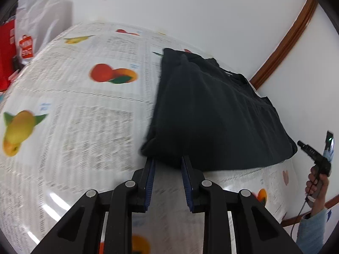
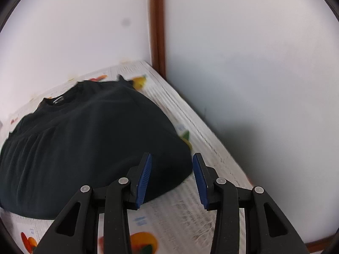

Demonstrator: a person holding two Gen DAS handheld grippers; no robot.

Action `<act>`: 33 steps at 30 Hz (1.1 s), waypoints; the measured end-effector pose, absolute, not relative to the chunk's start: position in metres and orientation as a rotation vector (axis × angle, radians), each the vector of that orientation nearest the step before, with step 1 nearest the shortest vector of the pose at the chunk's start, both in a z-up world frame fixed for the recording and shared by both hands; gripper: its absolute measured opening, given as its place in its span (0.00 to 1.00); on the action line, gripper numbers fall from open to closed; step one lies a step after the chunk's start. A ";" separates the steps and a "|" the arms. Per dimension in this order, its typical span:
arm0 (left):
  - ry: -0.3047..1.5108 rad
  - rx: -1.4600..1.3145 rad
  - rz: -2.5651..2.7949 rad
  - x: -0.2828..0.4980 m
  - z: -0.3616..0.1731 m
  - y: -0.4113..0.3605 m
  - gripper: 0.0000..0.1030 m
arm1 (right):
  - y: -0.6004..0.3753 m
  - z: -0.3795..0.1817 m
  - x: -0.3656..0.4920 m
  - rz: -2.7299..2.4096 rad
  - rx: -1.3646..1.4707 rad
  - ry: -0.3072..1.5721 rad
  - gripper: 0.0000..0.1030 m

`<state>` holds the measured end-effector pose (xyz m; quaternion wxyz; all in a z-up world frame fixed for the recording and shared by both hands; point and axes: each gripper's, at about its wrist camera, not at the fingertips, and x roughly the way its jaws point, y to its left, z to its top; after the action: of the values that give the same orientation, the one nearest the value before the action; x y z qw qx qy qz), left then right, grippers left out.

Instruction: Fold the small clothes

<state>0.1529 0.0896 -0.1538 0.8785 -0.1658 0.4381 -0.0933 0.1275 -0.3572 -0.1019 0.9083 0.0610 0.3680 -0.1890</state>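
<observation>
A small black garment (image 1: 214, 114) lies flat on a table covered with a fruit-print cloth (image 1: 84, 110), its neckline toward the far wall. My left gripper (image 1: 168, 162) is open, its blue-padded fingers at the garment's near left corner, nothing between them. In the right wrist view the same garment (image 2: 84, 144) fills the left side. My right gripper (image 2: 172, 158) is open and empty, just above the garment's near right corner. The right gripper held in a hand (image 1: 317, 163) also shows at the far right of the left wrist view.
White walls with a brown wooden trim (image 2: 157, 25) close in the table's far right corner. A red bag (image 1: 6, 50) and a white bag (image 1: 40, 19) stand at the table's far left. The tablecloth (image 2: 190, 218) edge runs along the right wall.
</observation>
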 end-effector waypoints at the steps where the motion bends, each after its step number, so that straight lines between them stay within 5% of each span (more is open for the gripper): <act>1: 0.909 -0.322 -0.151 0.148 -0.154 0.096 0.23 | -0.334 -0.098 0.131 -0.347 0.092 0.766 0.43; 3: 0.905 -0.302 -0.123 0.142 -0.155 0.106 0.20 | -0.297 -0.096 0.138 -0.268 0.049 0.769 0.51; 15: 0.886 -0.104 0.051 0.133 -0.154 0.164 0.25 | -0.043 -0.137 0.163 0.182 -0.135 0.764 0.52; 24: 0.876 -0.043 0.028 0.145 -0.160 0.169 0.59 | 0.013 -0.164 0.101 0.245 -0.472 0.759 0.53; 33: 0.891 -0.030 0.003 0.148 -0.162 0.164 0.69 | 0.067 -0.171 0.117 0.231 -0.632 0.676 0.60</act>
<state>0.1480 0.1636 -0.1619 0.9023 -0.0146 0.4308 0.0012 0.1170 0.0666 -0.1710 0.8885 -0.3040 0.3253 0.1114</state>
